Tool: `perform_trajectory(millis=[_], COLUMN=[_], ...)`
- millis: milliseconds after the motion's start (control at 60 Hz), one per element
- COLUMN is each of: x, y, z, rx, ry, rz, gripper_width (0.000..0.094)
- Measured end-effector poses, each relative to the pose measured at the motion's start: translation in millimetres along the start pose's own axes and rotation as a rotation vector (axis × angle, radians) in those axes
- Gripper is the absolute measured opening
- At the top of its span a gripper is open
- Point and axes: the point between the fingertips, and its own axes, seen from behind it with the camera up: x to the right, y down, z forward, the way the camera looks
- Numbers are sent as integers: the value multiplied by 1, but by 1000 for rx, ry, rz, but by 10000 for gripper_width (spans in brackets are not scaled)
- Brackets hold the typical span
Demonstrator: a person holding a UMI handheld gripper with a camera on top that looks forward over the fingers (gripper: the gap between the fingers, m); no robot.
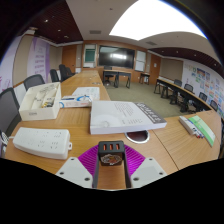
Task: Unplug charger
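A black charger point(111, 152) with three orange USB ports on its front face sits between my gripper's point(111, 160) two fingers. The magenta pads point(88, 158) press on both of its sides, so the gripper is shut on it. It is held above the wooden table point(150, 140), clear of the surface. A white power strip point(42, 142) lies on the table to the left, ahead of the fingers. No cable shows on the charger.
A large white flat box point(125, 116) lies just beyond the fingers. A white basket point(40, 100) with items and papers point(85, 95) lie at the far left. A green and white packet point(198, 126) lies at the right. Chairs stand along both sides of the long table.
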Motion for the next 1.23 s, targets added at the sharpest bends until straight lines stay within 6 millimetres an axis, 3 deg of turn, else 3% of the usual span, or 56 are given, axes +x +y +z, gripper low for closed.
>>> perform_trajectory(millis=[67,150,167,200,317,467,483,633,667,750,850,1017,1233], x=[0,-8,0,-9,-2,4,6,8,10,14,16,14,10], y=[3,5,8,8,7,-5,-5,-20,-18,-19,-18,-16,-16], z=[-7,-23,-29,-39,-82,-166,-166,-268,-276,-325,-367,-408,-425], rx=[-11,-32,-37,-46,-63,-52,-50,-15,-11,-12,-10,5,12], ry=[-7,-32,-37,-44,-28,-6,-6,-9,-8,-5,0,1,-5], rz=[-12,-15,-17,-18,-23,-37,-38,-74,-83,-96,-90,-68,-54], gripper_width=[465,740,793,869,849,853,855,853,850,849,849,852,853])
